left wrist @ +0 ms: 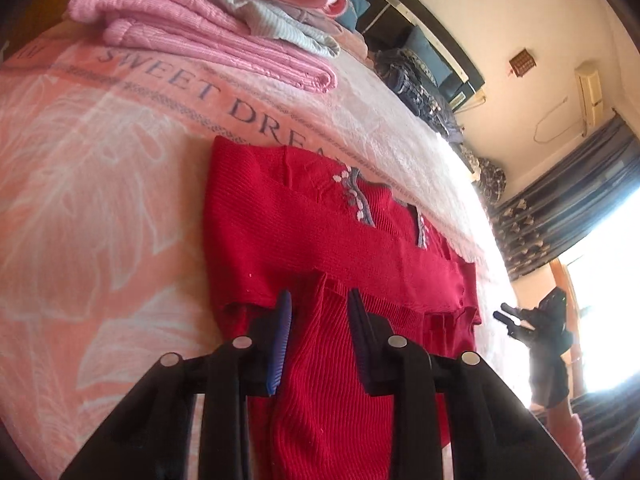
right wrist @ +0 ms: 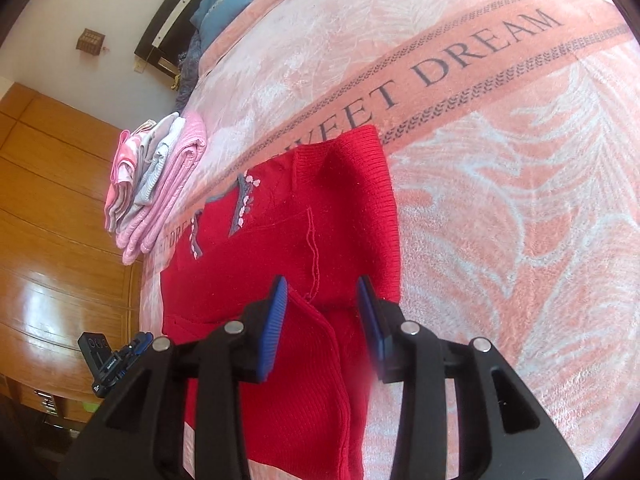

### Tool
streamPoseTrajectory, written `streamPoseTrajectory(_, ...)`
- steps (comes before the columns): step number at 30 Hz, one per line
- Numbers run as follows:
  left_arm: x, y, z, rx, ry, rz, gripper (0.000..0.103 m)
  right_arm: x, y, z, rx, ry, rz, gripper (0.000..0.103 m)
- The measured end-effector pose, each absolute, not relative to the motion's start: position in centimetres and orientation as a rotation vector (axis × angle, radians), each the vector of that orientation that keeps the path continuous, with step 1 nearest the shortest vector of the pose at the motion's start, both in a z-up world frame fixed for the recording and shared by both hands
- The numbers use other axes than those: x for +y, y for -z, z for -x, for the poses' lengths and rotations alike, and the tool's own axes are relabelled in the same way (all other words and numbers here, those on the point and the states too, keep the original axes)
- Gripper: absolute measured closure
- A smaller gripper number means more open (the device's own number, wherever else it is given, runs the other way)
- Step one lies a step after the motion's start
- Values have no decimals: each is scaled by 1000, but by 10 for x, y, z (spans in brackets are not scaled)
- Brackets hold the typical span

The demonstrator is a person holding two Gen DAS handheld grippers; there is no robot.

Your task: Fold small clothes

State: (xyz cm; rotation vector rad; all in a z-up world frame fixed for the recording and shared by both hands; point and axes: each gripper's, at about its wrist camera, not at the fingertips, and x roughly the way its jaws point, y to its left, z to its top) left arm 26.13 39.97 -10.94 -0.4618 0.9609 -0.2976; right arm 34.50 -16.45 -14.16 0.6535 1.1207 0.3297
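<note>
A red knitted sweater (left wrist: 280, 232) with a small grey and pink flower trim lies flat on the pink "SWEET DREAM" blanket (left wrist: 80, 200). My left gripper (left wrist: 320, 300) stands open at its near edge, and a raised fold of red knit lies between the blue pads. In the right wrist view the same sweater (right wrist: 288, 240) spreads ahead. My right gripper (right wrist: 322, 286) is open there too, over another fold of the hem. Each gripper shows small in the other view: the right gripper (left wrist: 520, 320) and the left gripper (right wrist: 120, 356).
A stack of folded pink and grey clothes (left wrist: 192, 20) (right wrist: 156, 184) sits on the blanket beyond the sweater. Dark crumpled clothes (left wrist: 416, 80) and a blue pillow (right wrist: 220, 4) lie by the black headboard. A wooden wardrobe (right wrist: 52, 200) and striped curtains (left wrist: 560, 220) flank the bed.
</note>
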Motion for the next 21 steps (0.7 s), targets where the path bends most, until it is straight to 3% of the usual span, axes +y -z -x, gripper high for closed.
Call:
streamPoseTrajectory(4, 370, 128, -272, 1037, 270, 296, 71, -158, 150, -343, 1145, -340, -635, 67)
streamPoseTrajectory(12, 356, 139, -282, 1031, 271, 257, 70, -142, 161, -336, 1176, -390, -518, 67)
streamPoseTrajectory(17, 348, 135, -275, 997, 286, 243, 94, -140, 168, -333, 1191, -421, -491, 67)
streamPoseTrajectory(21, 345, 124, -265, 956, 309, 218, 96, -134, 165, -332, 1183, -437, -428, 67)
